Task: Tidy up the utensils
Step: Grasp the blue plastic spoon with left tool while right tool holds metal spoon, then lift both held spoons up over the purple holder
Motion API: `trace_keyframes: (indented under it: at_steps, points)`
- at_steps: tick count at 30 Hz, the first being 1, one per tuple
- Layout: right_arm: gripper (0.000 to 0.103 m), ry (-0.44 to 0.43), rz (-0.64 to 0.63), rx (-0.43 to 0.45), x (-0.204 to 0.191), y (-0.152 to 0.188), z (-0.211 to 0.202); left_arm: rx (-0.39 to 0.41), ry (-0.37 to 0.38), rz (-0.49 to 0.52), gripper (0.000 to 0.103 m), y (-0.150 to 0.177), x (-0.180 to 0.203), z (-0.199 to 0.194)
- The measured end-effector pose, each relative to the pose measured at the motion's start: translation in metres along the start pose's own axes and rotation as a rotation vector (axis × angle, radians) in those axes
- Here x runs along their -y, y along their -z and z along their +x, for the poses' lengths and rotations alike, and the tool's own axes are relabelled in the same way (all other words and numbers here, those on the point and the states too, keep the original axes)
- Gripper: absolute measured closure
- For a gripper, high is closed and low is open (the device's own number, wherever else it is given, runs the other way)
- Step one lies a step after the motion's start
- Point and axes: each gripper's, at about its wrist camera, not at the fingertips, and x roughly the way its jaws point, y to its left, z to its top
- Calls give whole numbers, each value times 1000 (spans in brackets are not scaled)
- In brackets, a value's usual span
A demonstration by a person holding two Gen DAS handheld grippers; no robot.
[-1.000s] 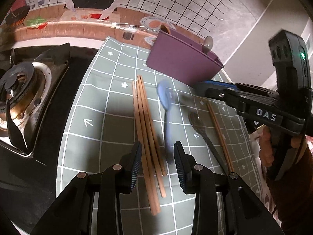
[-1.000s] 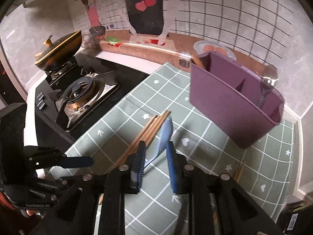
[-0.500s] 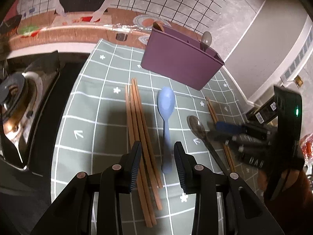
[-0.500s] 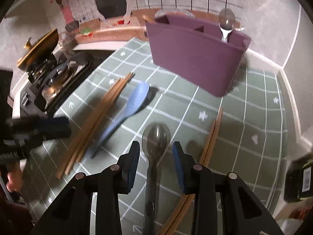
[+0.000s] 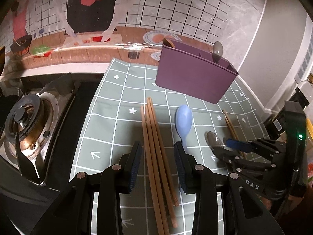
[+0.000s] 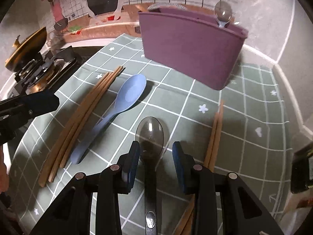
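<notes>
A: 2 grippers, and each one stands over a different utensil. Which is closer to a pick?

B: The right gripper. The metal spoon lies on the green mat straight ahead of it, bowl pointing away toward the purple holder, handle running back under the gripper between the fingers. Its long axis lines up with the gripper's own forward line, so I judge the fingers would close across the neck, not along it.

A: Is it holding anything?

B: No. The jaws stand wide apart, one on each side of the spoon's neck, with a gap on both sides. Whether the tips touch the mat I cannot tell.

A: And the left gripper?

B: Also spread wide and empty. The 3 brown chopsticks run lengthwise between its fingers, again along its forward line. The blue spoon lies just right of that bundle, its handle beside the left gripper's right finger.

A: Anything else loose?

B: 1 more pair of chopsticks just right of the metal spoon, near the right gripper's outer finger. The holder is well ahead of both, with 1 spoon already standing in its right end.
</notes>
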Motion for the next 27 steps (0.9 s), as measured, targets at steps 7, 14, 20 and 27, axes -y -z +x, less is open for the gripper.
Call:
trace_keyframes:
  at_steps: [7,14,20,27]
  points:
    - [70,19,-8,13,-5,18,-11,1,31,-18,67,11,-1,-7]
    - [70,43,-17,-2,-5,11,2,6,27,8,67,18,1,-20]
    - [70,24,10,-13,-1,-5,13,20,11,11,54,13,-2,-22]
    - [73,62,16,56,0,-10,-5,-8,36,51,54,-2,11,0]
